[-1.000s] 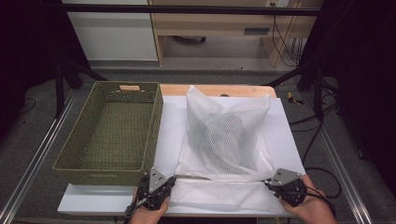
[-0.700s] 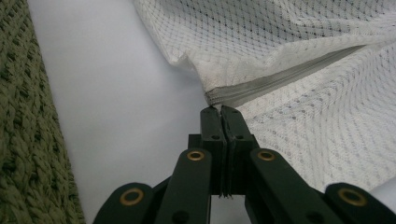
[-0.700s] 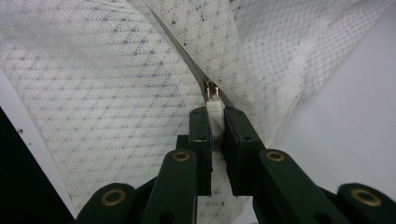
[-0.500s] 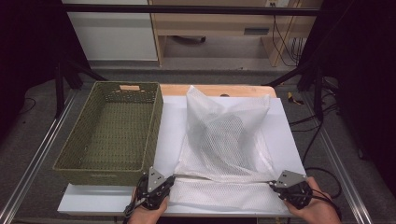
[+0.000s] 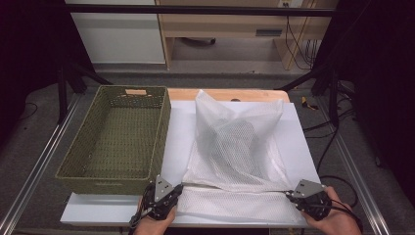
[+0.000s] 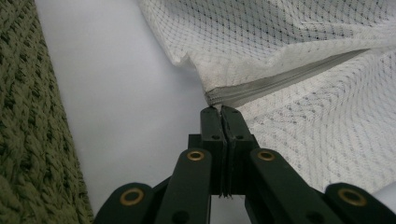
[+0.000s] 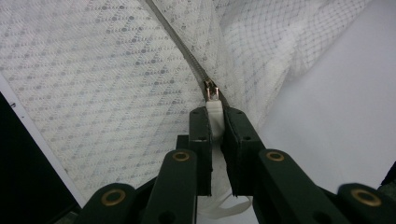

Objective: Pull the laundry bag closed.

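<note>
Two grippers pinch opposite ends of one zip line at the near edge of the table (image 5: 122,210). The right gripper (image 7: 215,114) has its jaws clamped on the white pull tab (image 7: 215,122), with the small metal slider (image 7: 211,89) just beyond the tips and the zip (image 7: 182,51) running away from them, up and to the left in the right gripper view. The left gripper (image 6: 223,112) has its jaws pressed together on the corner of the mesh laundry bag (image 6: 299,60), right where the zip seam ends; from there the seam stretches off to the right in the left gripper view. Seen from above, the left gripper (image 5: 177,188) and the right gripper (image 5: 288,195) sit well apart, and the zip lies taut between them, its long axis running across the table from side to side. The bag (image 5: 237,142) spreads away from that line toward the far edge, something dark bundled inside it. A green woven basket (image 5: 115,139) stands just beside the bag on the left, nearer the left hand. Any slide of the zip, by this reading, would travel along that line toward the left gripper's anchored corner
</note>
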`<state>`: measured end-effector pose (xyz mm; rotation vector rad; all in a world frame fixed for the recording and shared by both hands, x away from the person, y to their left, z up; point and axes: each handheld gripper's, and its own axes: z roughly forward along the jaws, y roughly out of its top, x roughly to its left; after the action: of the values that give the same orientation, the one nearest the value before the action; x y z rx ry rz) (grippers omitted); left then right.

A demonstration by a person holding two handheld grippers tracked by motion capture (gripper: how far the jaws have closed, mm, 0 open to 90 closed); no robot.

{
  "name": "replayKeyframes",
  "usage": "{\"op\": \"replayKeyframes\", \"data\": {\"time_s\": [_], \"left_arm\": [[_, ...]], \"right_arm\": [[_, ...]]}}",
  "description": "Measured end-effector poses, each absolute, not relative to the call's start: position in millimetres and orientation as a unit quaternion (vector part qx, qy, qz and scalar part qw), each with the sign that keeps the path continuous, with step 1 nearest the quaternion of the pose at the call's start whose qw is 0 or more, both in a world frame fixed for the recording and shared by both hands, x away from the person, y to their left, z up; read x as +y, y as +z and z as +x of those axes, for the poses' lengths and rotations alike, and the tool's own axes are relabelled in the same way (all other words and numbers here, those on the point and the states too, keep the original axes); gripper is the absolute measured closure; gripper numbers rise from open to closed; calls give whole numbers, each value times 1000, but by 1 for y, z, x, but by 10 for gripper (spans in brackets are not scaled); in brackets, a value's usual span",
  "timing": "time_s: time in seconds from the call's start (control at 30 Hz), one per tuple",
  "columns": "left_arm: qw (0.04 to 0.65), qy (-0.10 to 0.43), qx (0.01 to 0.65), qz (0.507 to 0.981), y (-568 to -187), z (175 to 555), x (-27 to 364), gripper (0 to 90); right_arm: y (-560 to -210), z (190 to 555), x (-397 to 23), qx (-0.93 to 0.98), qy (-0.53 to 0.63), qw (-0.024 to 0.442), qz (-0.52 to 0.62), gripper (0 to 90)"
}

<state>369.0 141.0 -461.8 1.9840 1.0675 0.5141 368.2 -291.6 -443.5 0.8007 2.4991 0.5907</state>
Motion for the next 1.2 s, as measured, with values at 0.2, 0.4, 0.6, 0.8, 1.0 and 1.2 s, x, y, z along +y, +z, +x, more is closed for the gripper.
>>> {"op": "replayKeyframes", "data": {"time_s": [0.2,0.4,0.6,0.8,1.0,1.2], "left_arm": [[402,209,423,784,-460,368,141,890],[402,211,424,784,-460,368,142,890],[401,210,422,786,-461,368,142,890],[398,211,422,787,-462,368,141,890],[398,211,421,787,-463,368,139,890],[390,214,415,793,-466,369,135,890]], "right_arm": [[-442,368,-292,907,212,222,289,822],[-443,365,-300,907,203,220,295,822],[-445,365,-309,907,199,218,302,822],[-446,365,-312,905,196,219,308,821],[-446,367,-317,902,197,219,315,822],[-444,371,-318,900,196,224,319,822]]}}
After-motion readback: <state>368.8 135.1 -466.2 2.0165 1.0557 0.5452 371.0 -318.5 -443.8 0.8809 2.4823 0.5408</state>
